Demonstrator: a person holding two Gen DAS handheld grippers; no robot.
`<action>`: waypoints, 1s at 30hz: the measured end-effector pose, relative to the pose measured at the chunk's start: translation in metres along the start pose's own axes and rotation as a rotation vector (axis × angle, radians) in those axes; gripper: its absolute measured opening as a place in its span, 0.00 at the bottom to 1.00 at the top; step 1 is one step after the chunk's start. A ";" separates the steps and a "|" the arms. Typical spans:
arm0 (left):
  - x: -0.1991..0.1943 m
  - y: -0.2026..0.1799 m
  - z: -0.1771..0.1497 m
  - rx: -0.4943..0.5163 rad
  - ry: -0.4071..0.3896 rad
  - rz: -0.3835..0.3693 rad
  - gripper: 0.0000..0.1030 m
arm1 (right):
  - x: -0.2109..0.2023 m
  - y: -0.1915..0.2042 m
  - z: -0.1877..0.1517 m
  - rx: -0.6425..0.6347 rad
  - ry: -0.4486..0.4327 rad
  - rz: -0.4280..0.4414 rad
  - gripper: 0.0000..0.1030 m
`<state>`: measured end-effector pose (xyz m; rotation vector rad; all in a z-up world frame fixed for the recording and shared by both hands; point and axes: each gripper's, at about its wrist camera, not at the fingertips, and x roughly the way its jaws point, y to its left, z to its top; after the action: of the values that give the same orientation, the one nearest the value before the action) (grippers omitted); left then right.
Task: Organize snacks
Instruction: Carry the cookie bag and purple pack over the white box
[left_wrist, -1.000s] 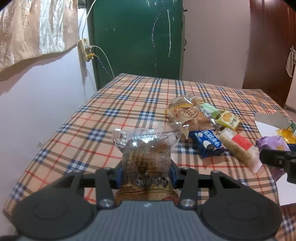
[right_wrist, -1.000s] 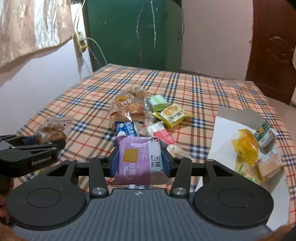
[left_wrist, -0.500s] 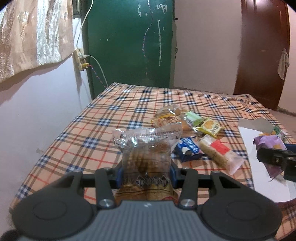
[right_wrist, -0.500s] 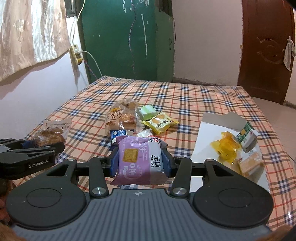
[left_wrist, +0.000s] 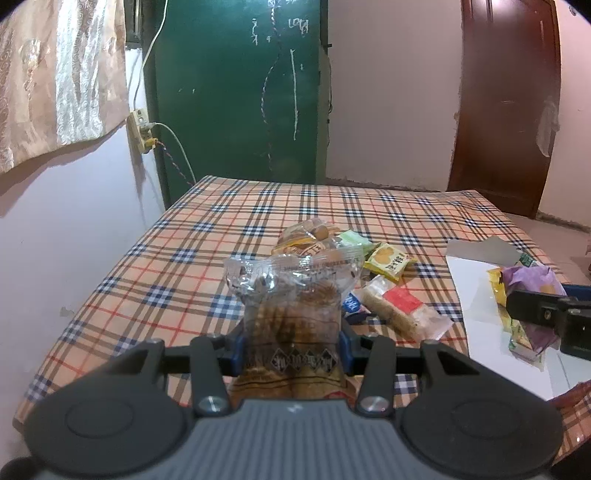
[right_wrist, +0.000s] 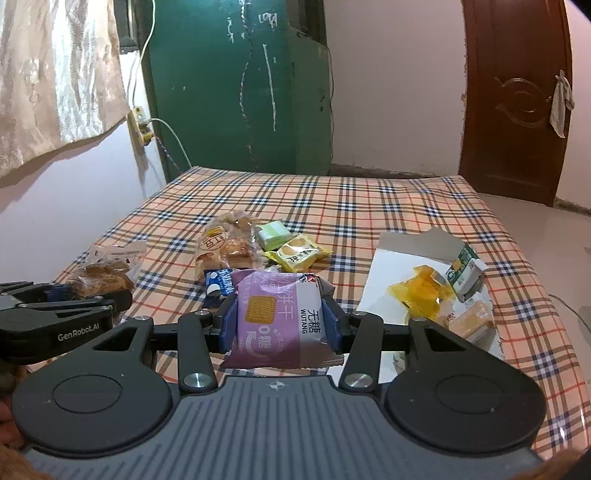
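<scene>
Holding two packets above checked tablecloth (right_wrist: 369, 206): left gripper (left_wrist: 291, 341) clamps clear cookie bag (left_wrist: 291, 295), right gripper (right_wrist: 279, 321) clamps purple biscuit packet (right_wrist: 277, 317). White tray (right_wrist: 388, 273) lies right of purple packet. Both look light, crinkly, crushable; grip mid-body, gently.

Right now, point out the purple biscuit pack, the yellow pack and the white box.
purple biscuit pack (right_wrist: 275, 325): right wrist view, printed front.
yellow pack (right_wrist: 297, 254): right wrist view, centre of wrapper.
white box (right_wrist: 384, 275): right wrist view, bare floor.

Left tongs (left_wrist: 291, 341) clamp a clear cookie packet (left_wrist: 291, 291) above the plaid table (left_wrist: 177, 266).
</scene>
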<state>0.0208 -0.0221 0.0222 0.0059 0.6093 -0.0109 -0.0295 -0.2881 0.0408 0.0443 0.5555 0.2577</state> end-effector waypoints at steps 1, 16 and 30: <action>0.000 -0.001 0.000 0.002 0.000 -0.005 0.43 | -0.001 -0.001 0.000 0.002 -0.003 -0.003 0.56; -0.005 -0.029 0.005 0.031 -0.001 -0.067 0.43 | -0.019 -0.020 -0.001 0.034 -0.041 -0.065 0.56; -0.003 -0.063 0.013 0.077 -0.005 -0.142 0.43 | -0.029 -0.037 -0.004 0.089 -0.059 -0.142 0.56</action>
<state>0.0250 -0.0848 0.0344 0.0373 0.6033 -0.1725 -0.0470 -0.3316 0.0480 0.0984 0.5084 0.0925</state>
